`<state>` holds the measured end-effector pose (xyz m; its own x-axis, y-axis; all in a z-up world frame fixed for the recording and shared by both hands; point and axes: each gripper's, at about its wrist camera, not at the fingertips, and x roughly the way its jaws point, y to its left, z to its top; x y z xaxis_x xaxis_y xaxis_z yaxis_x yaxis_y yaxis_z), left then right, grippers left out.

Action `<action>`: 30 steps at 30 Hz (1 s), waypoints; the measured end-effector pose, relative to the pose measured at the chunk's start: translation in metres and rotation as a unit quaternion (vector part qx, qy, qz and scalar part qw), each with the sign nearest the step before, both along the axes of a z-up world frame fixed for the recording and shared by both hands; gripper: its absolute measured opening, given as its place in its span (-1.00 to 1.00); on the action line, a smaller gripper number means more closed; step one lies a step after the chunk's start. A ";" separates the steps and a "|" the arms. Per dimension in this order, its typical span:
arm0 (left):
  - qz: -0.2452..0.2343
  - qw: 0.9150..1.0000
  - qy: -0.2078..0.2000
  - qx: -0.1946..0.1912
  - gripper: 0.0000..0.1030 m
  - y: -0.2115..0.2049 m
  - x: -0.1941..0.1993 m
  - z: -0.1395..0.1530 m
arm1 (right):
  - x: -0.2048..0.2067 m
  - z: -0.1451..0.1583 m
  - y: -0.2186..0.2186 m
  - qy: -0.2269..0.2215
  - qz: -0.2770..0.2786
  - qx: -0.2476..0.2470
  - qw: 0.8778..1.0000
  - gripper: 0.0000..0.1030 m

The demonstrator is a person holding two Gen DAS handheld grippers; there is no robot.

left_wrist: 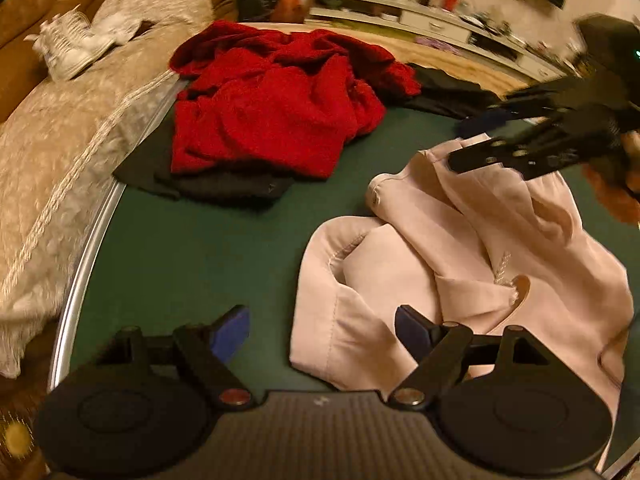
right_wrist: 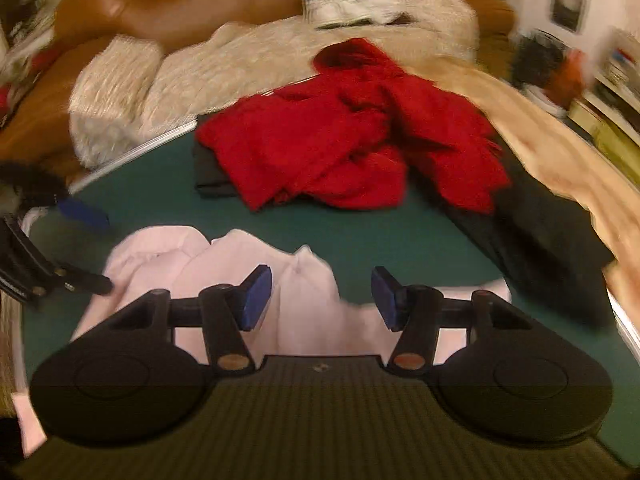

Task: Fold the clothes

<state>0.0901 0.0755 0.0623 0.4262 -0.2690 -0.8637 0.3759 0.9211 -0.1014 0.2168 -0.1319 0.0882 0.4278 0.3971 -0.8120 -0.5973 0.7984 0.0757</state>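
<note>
Green table [left_wrist: 192, 248] with a metal rim, sofa behind it. Pink garment [left_wrist: 472, 264] lies crumpled on the near part of the table, bunched in loose folds, one hem edge facing the left side.

Left tool [left_wrist: 320, 328] is open, fingers spread wide: left pad over bare green surface, right pad over the pink garment's near edge, nothing between them. Whether that right pad touches the cloth, cannot tell.

Right tool [right_wrist: 320, 300] also open, blue pads [right_wrist: 256, 298] well apart, hovering just over the pink garment [right_wrist: 304, 292] with a raised fold of it between the fingers but not pinched. In the left wrist view the right tool [left_wrist: 476, 140] reaches in from the right side, above the far end of the pink garment; motion blur there.

Red garment [left_wrist: 276, 108], fuzzy knit, heaped in a pile at the far side of the table, well apart from the pink one. It sits on top of a black garment [left_wrist: 208, 184] that sticks out underneath on the near-left and also runs off toward the right edge [right_wrist: 540, 240].

Beige throw [left_wrist: 60, 152] covers the brown sofa [left_wrist: 24, 12] just beside the table. White high-top sneakers [left_wrist: 68, 48] rest on the throw. Shelving with clutter along the far wall, too blurred to name items.
</note>
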 end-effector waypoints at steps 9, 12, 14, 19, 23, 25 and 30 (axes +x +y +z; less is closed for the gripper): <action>-0.020 1.000 0.011 -0.006 0.64 -0.002 0.016 -0.025 | 0.001 -0.029 -0.028 0.060 0.013 0.031 0.998 -0.87; -0.028 1.000 -0.001 -0.006 0.37 -0.009 0.013 -0.028 | -0.017 -0.026 -0.050 0.046 0.000 0.038 0.998 -0.86; -0.032 0.999 -0.004 -0.012 -0.16 -0.012 0.008 -0.026 | -0.036 -0.012 -0.071 0.017 -0.018 0.048 0.999 -0.86; -0.037 0.999 -0.015 -0.001 -0.50 -0.012 -0.014 -0.013 | -0.123 0.046 -0.127 -0.057 -0.057 0.066 0.995 -0.86; -0.051 0.999 0.000 0.007 -0.57 -0.006 -0.038 -0.005 | -0.207 0.069 -0.158 -0.068 -0.079 0.039 0.994 -0.86; -0.064 0.998 0.014 0.024 -0.55 -0.005 -0.050 -0.003 | -0.243 0.067 -0.164 -0.058 -0.091 0.026 0.994 -0.86; -0.084 0.992 -0.016 0.089 -0.03 -0.018 -0.064 0.008 | -0.305 0.039 -0.169 -0.009 -0.120 0.001 0.993 -0.85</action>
<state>0.0258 0.0580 0.0706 0.4168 -0.1839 -0.8902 0.5268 0.8469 0.0717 -0.0883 -0.3014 0.1269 0.5253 0.2838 -0.8022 -0.3914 0.9177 0.0683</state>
